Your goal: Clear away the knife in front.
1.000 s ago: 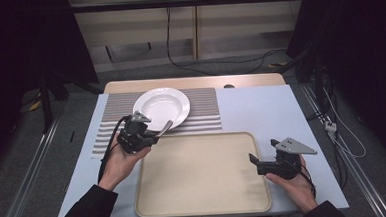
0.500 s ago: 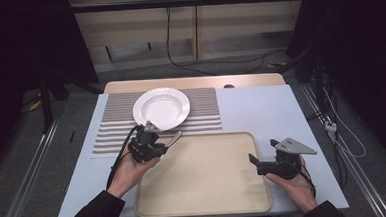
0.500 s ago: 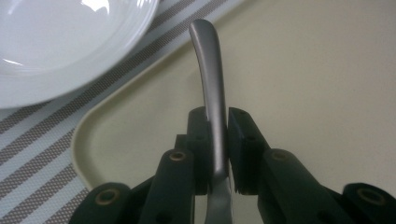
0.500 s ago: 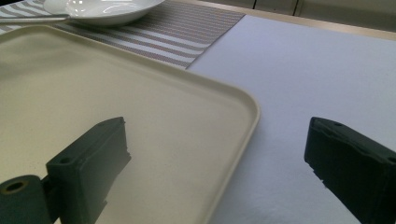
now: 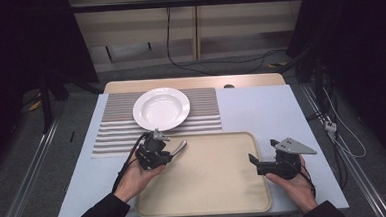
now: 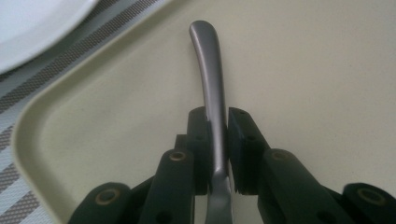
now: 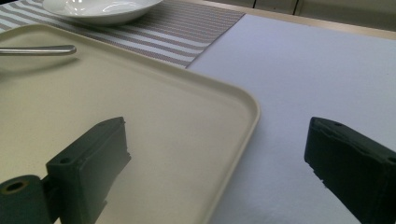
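My left gripper [image 5: 167, 153] is shut on a metal utensil [image 5: 180, 147], whose rounded handle end sticks out past the jaws. In the left gripper view the handle [image 6: 208, 70] runs forward between the pads, just above the beige tray [image 6: 303, 70] near its far left corner. My right gripper [image 5: 254, 164] rests at the tray's right edge [image 5: 257, 155], held by a hand. Its jaws stand wide open in the right gripper view [image 7: 219, 140], one over the tray [image 7: 140, 93] and one over the table, with nothing between them. The utensil's handle [image 7: 37, 50] shows far off at the left.
A white plate [image 5: 161, 108] sits on a striped placemat [image 5: 204, 113] behind the tray. The pale blue tabletop [image 5: 261, 110] lies to the right. Cables trail on the floor beyond the table.
The left gripper has carried the utensil from over the placemat by the plate toward the person and down to the tray's far left corner. The right gripper has stayed put.
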`<state>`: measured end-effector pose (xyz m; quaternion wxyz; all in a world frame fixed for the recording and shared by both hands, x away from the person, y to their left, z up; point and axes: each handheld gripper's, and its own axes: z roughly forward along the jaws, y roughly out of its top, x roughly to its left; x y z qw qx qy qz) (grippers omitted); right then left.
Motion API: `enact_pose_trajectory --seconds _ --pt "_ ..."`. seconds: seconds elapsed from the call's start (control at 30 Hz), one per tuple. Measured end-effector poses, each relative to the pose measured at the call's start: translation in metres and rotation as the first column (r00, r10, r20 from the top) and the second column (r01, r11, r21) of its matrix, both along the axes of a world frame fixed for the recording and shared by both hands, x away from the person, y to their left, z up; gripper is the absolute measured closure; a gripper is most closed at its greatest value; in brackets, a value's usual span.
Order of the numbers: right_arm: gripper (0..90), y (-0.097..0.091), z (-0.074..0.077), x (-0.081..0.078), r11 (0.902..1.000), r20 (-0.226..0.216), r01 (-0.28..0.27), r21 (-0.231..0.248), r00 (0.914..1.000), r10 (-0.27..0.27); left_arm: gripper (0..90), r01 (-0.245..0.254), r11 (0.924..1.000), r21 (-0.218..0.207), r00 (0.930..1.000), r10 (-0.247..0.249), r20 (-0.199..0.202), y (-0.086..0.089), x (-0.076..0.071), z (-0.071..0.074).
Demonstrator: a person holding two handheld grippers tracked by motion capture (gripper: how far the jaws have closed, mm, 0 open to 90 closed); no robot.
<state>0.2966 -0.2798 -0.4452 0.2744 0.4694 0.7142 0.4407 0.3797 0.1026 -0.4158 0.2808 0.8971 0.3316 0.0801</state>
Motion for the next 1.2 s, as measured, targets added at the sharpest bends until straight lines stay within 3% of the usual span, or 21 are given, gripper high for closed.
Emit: enact_pose_trajectory --seconds 0.3,0.7,0.8,0.97,1.1,1.2 --pt "6.2 0.0 0.0 0.0 1.0 -0.004 -0.003 0.001 1.0 0.003 80.1 -0.004 0.9997 0.023 0.9996 0.005 -0.029 -0.003 0.002 -0.015" --pt "6.2 0.0 -0.001 0.0 1.0 -0.004 -0.004 -0.001 1.0 0.004 79.8 -0.016 0.9998 0.014 0.9982 0.016 -0.057 -0.007 -0.001 -0.016" --pt "6.2 0.0 0.0 0.0 1.0 -0.004 -0.004 -0.001 1.0 0.004 79.7 -0.021 0.9998 -0.001 0.9961 0.021 -0.086 -0.005 -0.001 -0.016" --pt "6.2 0.001 0.0 0.0 1.0 -0.006 -0.003 0.0 1.0 0.003 79.7 -0.024 0.9997 -0.007 0.9965 0.023 -0.08 -0.004 -0.007 -0.016" --pt "6.2 0.001 0.0 0.0 1.0 -0.006 -0.003 0.0 1.0 0.003 78.4 0.016 0.9997 0.021 0.9984 -0.015 -0.055 -0.006 -0.01 -0.016" --pt "6.2 0.001 0.0 0.0 1.0 -0.008 -0.005 0.0 1.0 0.005 71.9 0.05 0.9984 0.027 0.9976 -0.049 -0.049 -0.006 -0.012 -0.015"
